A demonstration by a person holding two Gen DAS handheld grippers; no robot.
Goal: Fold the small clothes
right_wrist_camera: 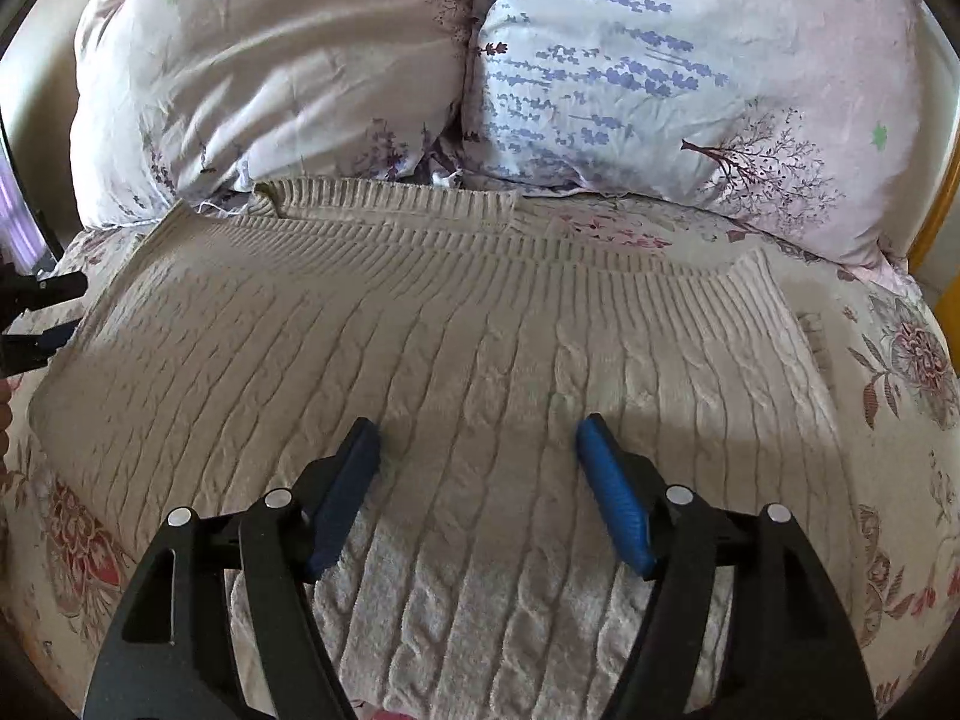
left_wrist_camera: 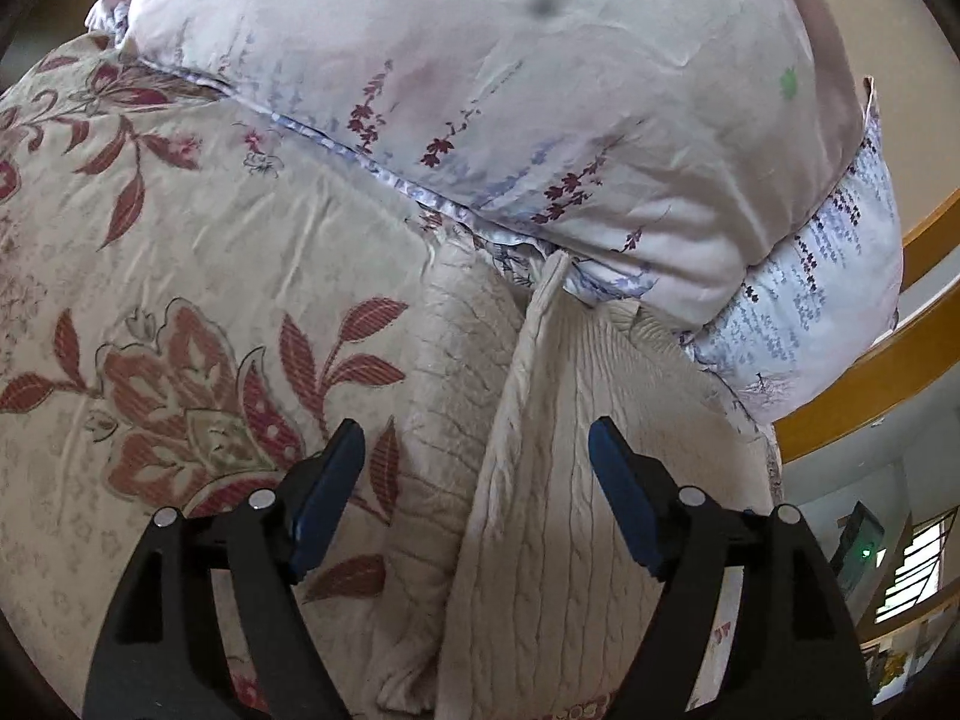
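Note:
A cream cable-knit sweater (right_wrist_camera: 456, 348) lies spread on the floral bedsheet, its ribbed hem toward the pillows. My right gripper (right_wrist_camera: 478, 435) is open and empty, hovering low over the sweater's middle. In the left wrist view the sweater (left_wrist_camera: 558, 450) shows edge-on with a raised fold running away from me. My left gripper (left_wrist_camera: 477, 441) is open, its jaws on either side of that folded edge, holding nothing. The left gripper also shows in the right wrist view (right_wrist_camera: 36, 324) at the sweater's far left edge.
Two floral pillows (right_wrist_camera: 270, 72) (right_wrist_camera: 690, 78) lie against the sweater's far edge. The floral bedsheet (left_wrist_camera: 180, 276) extends to the left. A wooden bed frame (left_wrist_camera: 870, 396) curves at the right, with a window and room beyond.

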